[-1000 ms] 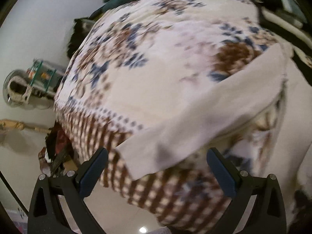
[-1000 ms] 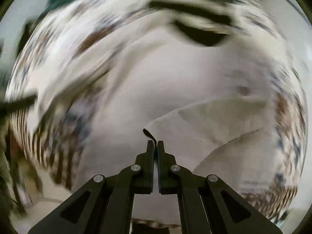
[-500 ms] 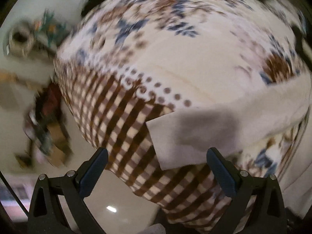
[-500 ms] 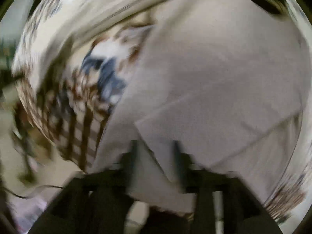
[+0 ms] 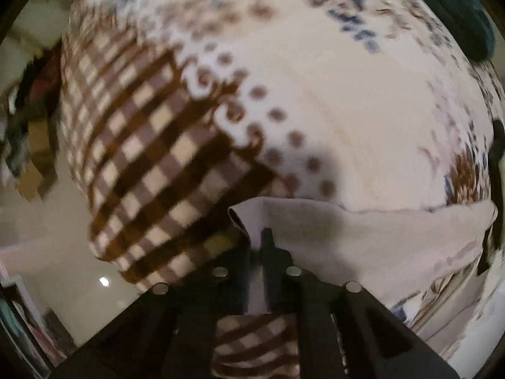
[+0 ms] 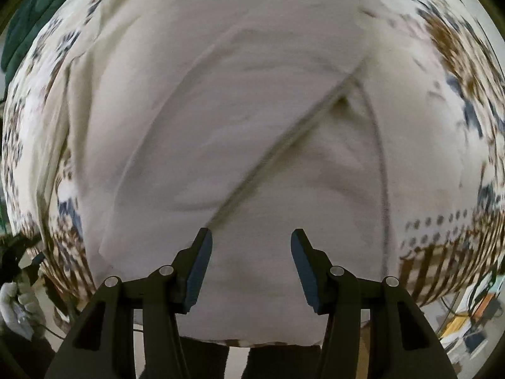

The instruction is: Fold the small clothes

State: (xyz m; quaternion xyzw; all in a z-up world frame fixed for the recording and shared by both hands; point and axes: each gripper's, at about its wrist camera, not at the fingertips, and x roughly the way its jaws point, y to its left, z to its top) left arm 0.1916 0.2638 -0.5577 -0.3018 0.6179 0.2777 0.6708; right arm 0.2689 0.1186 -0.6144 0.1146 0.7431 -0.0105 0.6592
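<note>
A pale grey-white garment (image 6: 252, 120) lies spread on a patterned blanket. In the left wrist view its sleeve or edge (image 5: 363, 240) runs to the right. My left gripper (image 5: 256, 246) is shut on the near corner of that cloth. My right gripper (image 6: 251, 252) is open, its blue pads (image 6: 199, 265) just above the garment's near part, with a diagonal seam (image 6: 284, 145) ahead of it.
The blanket (image 5: 176, 145) is cream with brown checks, dots and blue-brown flowers, draped over a bed or table edge. A dark teal cloth (image 5: 457, 15) lies at the far side. Glossy floor (image 5: 47, 230) and clutter (image 5: 28, 145) lie to the left.
My left gripper moved onto the cloth's corner and shut on it. My right gripper let go of the cloth and opened, now over the garment's body.
</note>
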